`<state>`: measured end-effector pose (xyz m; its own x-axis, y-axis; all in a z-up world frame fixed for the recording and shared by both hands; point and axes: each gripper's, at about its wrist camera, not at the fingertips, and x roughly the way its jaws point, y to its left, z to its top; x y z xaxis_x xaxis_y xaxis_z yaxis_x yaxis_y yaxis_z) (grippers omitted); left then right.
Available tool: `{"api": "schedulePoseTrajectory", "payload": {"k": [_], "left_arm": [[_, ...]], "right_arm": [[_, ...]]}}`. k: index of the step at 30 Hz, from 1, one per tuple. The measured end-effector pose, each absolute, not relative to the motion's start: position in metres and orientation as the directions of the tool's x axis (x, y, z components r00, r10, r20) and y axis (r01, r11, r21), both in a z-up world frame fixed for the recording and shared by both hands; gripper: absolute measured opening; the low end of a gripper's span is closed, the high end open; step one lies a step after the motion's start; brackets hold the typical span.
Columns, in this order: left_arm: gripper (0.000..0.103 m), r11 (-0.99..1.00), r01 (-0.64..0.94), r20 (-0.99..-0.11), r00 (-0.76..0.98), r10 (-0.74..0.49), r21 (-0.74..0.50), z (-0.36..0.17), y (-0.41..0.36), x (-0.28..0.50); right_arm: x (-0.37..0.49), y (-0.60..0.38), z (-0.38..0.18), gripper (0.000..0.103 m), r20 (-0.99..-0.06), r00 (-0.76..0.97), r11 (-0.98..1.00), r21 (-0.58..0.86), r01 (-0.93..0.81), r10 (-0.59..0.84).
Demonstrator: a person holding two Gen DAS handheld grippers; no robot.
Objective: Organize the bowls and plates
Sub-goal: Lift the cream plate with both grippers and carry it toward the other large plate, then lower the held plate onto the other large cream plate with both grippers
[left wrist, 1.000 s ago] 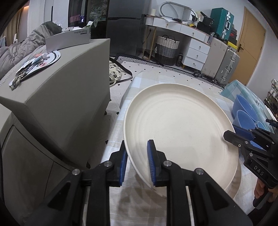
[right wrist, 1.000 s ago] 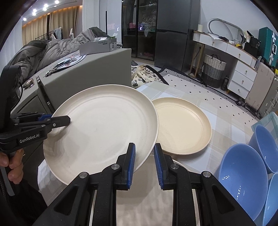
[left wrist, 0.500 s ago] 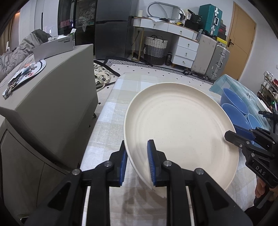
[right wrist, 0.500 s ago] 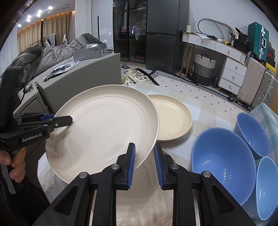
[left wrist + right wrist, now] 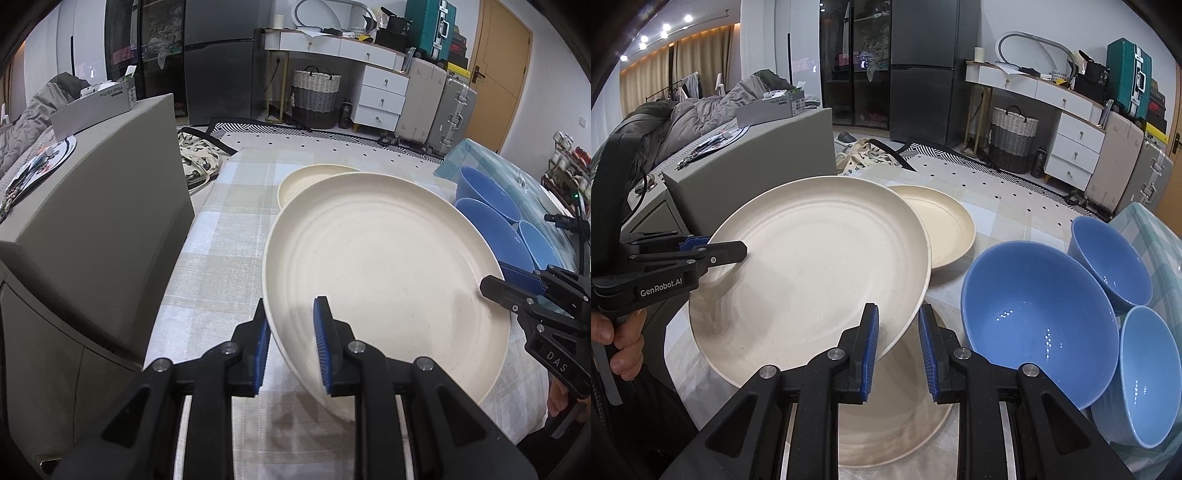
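Both grippers, left (image 5: pixel 291 347) and right (image 5: pixel 897 345), are clenched on opposite rims of the big plate (image 5: pixel 812 266), carried tilted above the bench (image 5: pixel 221 236). Level it, centre it over the small plate (image 5: pixel 945 221) beyond the fingers, lower evenly, release together.

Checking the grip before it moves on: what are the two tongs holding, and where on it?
Both hold the big plate by its rim: left tongs on one edge, right tongs on the opposite edge.

The big cream plate (image 5: pixel 812 266) has been carried sideways toward the blue bowls (image 5: pixel 1038 310).
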<state>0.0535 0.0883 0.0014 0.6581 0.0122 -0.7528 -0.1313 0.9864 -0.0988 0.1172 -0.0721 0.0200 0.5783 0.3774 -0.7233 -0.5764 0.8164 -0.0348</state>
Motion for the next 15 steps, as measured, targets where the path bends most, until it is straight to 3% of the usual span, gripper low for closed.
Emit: {"api": "schedulePoseTrajectory", "payload": {"k": [15], "left_arm": [[0.022, 0.995, -0.088, -0.786, 0.618, 0.024, -0.039, -0.01, 0.065, 0.059]], "right_arm": [[0.109, -0.086, 0.003, 0.022, -0.756, 0.562, 0.833, -0.04, -0.551, 0.335]]}}
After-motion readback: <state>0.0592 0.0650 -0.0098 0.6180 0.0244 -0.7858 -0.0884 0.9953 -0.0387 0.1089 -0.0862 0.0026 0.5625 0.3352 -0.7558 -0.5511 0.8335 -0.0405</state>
